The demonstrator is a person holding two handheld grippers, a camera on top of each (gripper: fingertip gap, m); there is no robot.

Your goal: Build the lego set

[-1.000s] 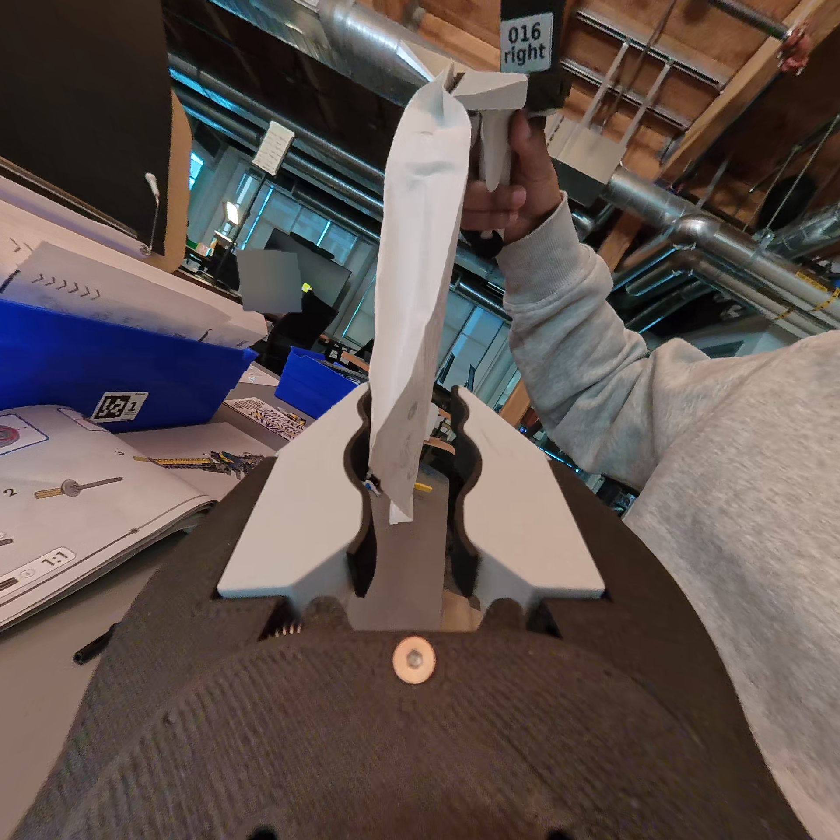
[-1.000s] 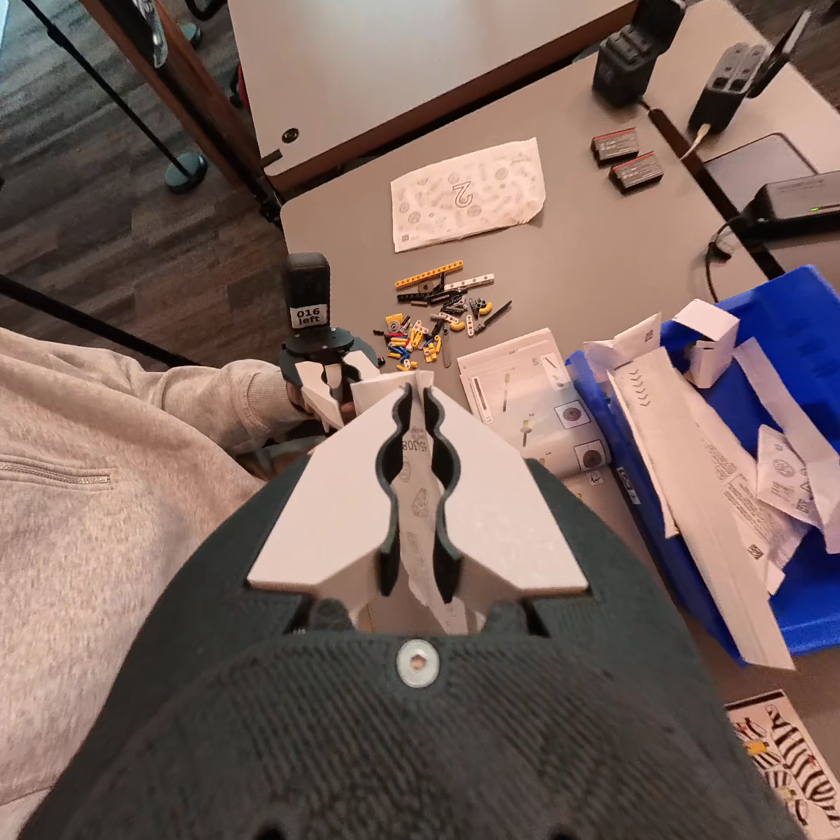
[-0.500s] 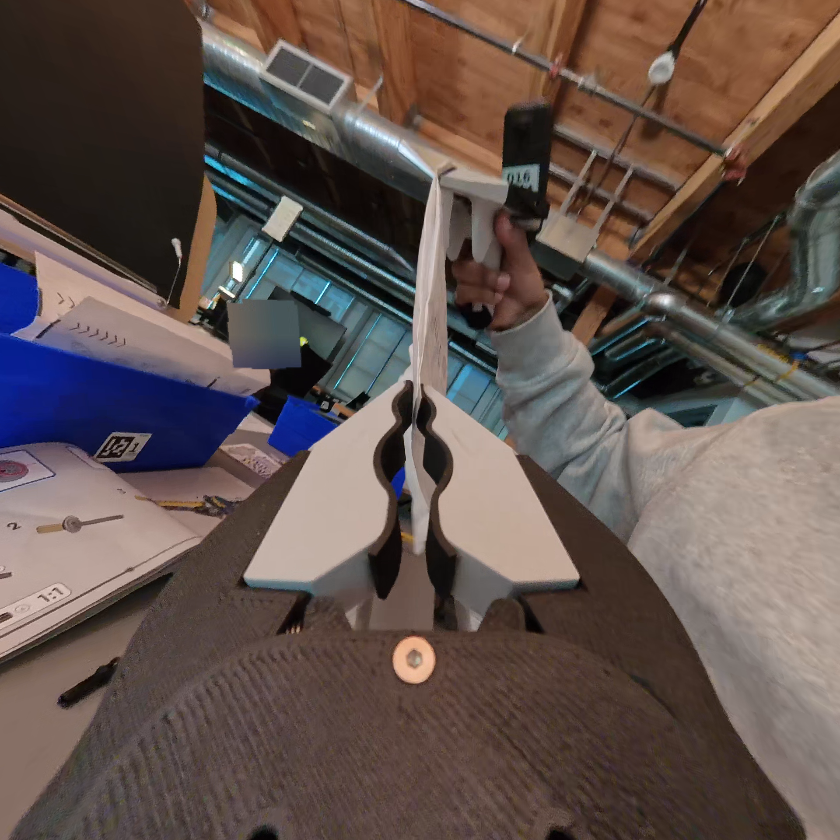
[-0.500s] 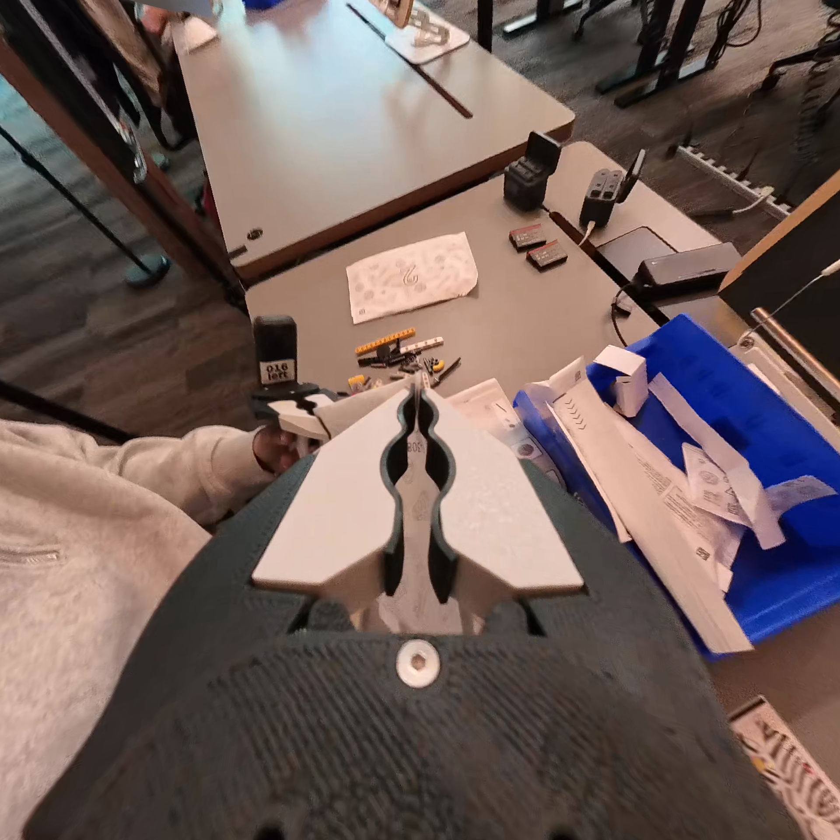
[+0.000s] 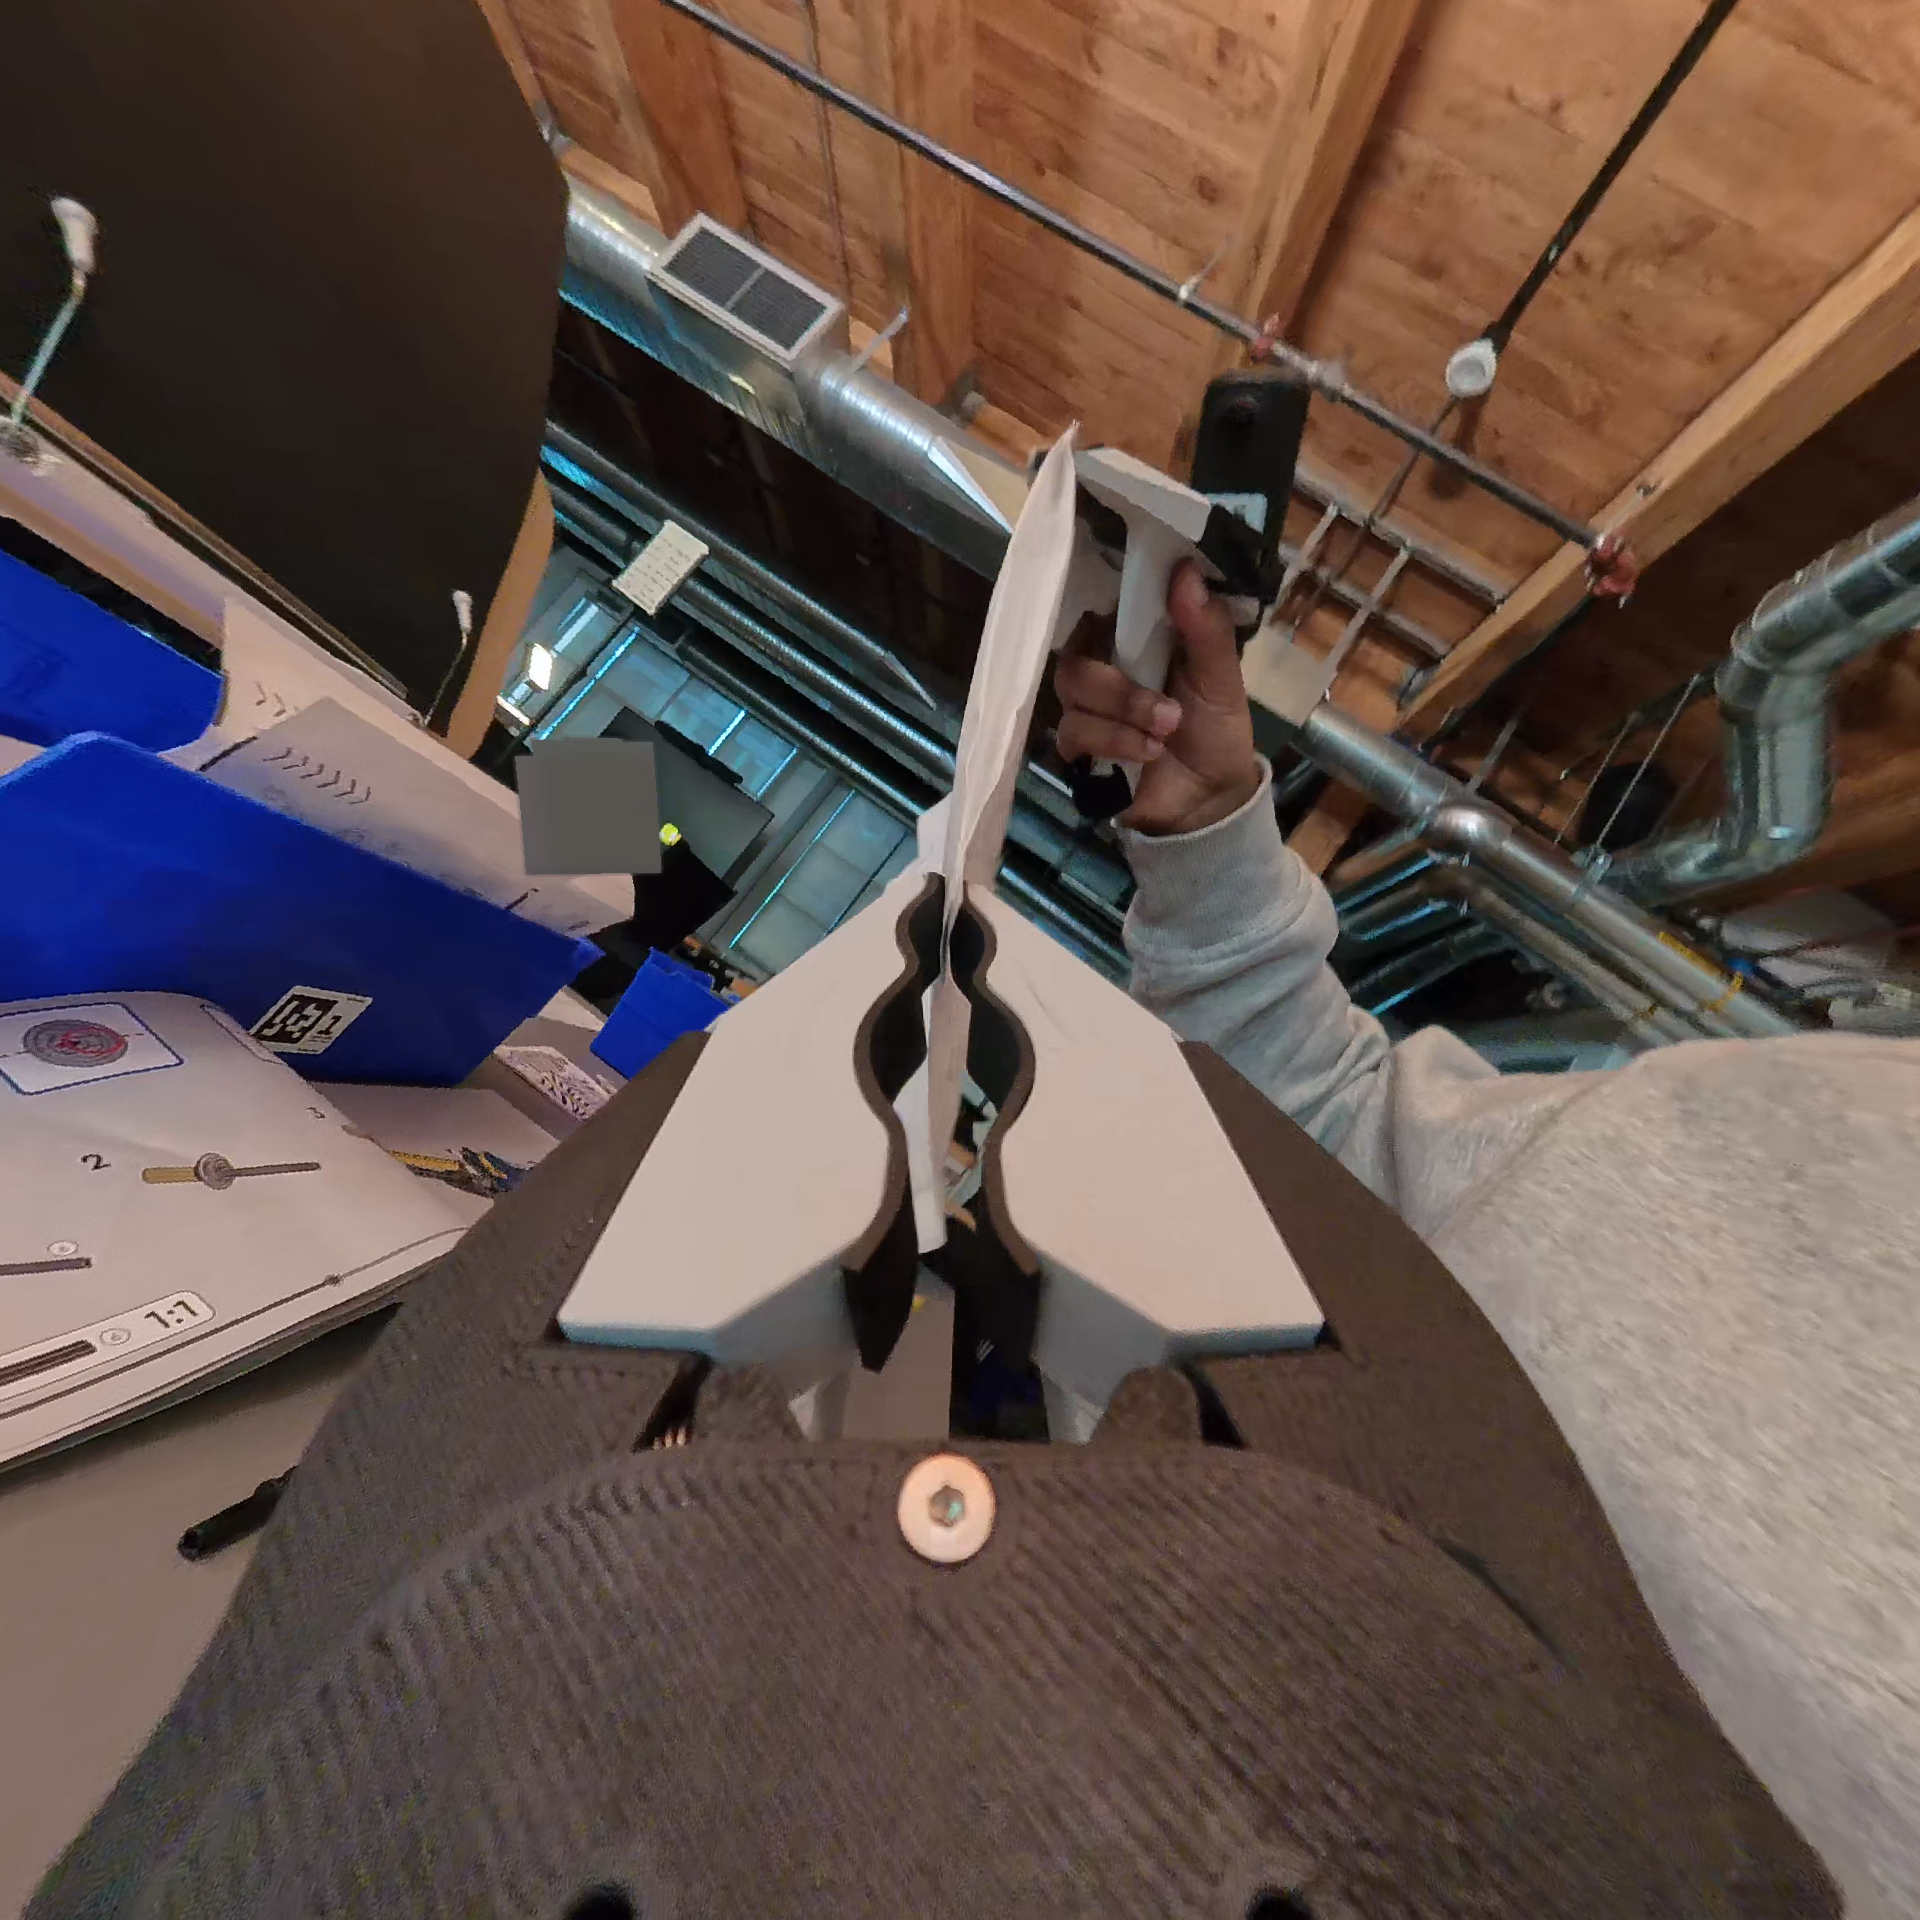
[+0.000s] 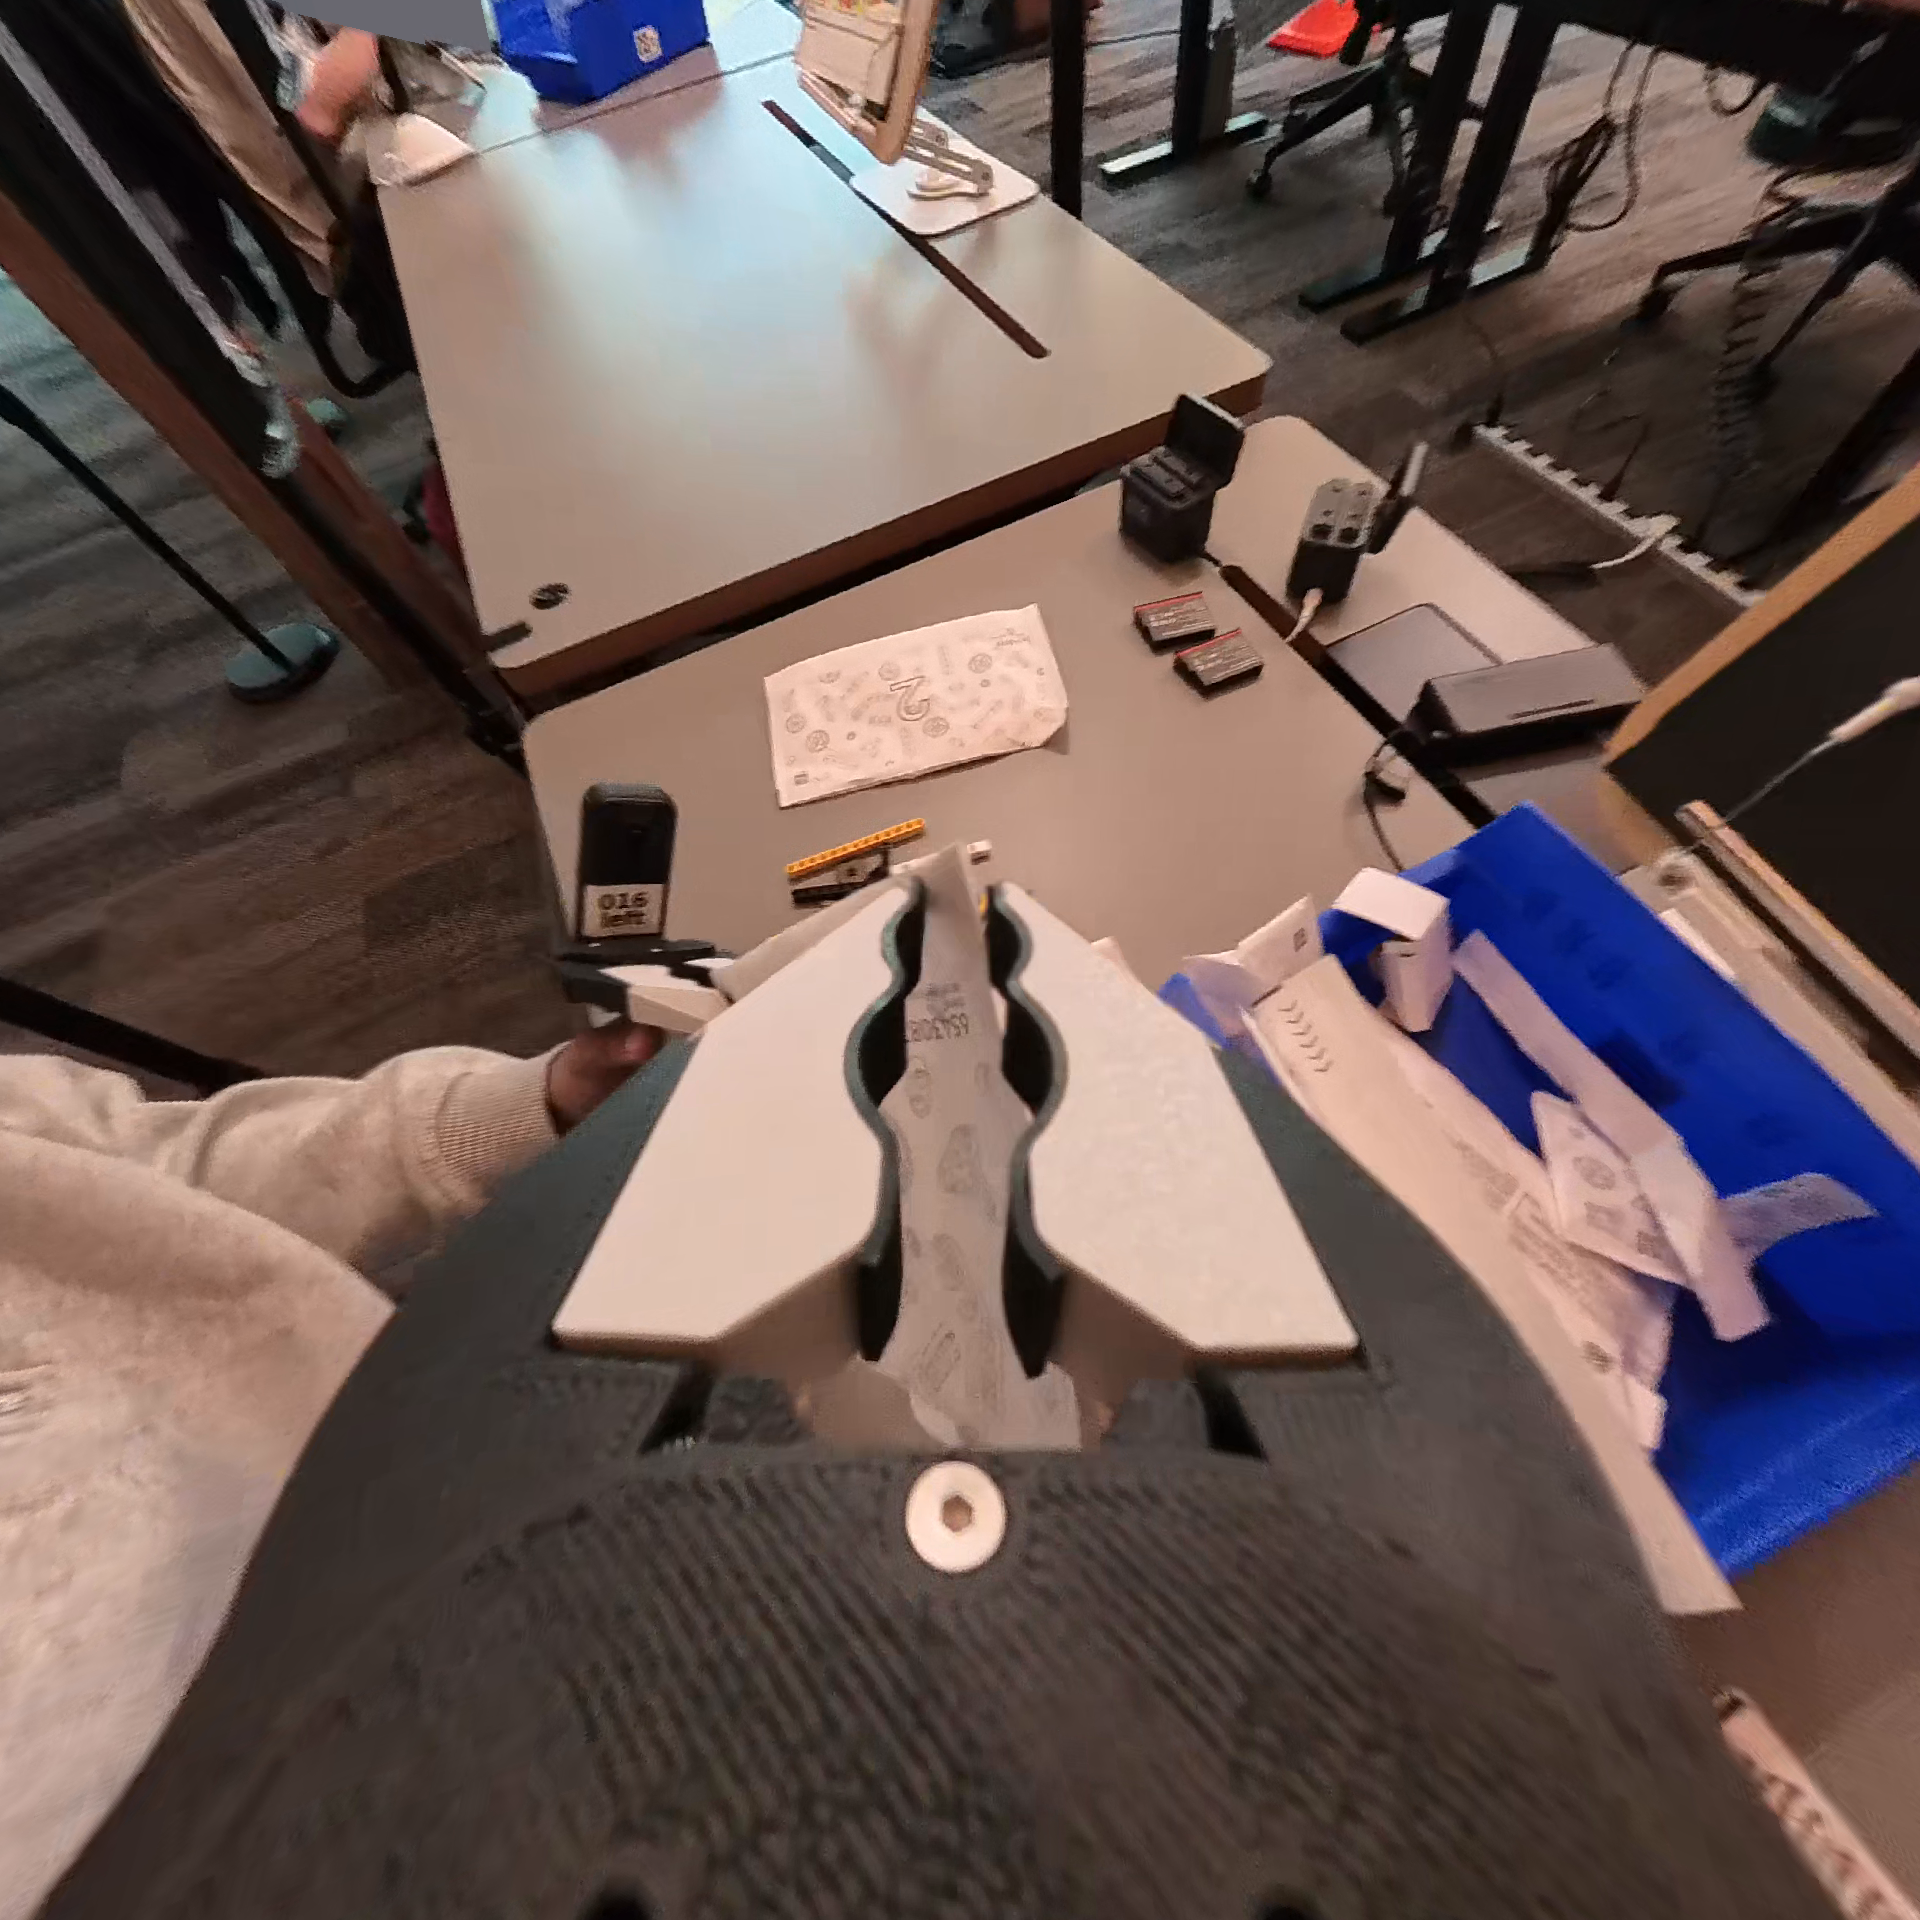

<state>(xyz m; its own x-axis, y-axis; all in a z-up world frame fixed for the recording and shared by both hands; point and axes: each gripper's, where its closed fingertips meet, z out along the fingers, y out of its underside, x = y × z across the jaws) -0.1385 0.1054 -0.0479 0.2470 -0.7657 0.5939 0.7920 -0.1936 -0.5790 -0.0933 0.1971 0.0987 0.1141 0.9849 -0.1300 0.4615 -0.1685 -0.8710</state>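
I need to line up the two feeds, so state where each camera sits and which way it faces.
Left wrist view: on the left gripper, low, tilted up at the ceiling; shows the right gripper, hand and sleeve above.
Right wrist view: on the right gripper, high, angled down at the table; shows the left gripper and sleeve below.
Shared: the white paper bag stretched between both grippers, and the blue bin.
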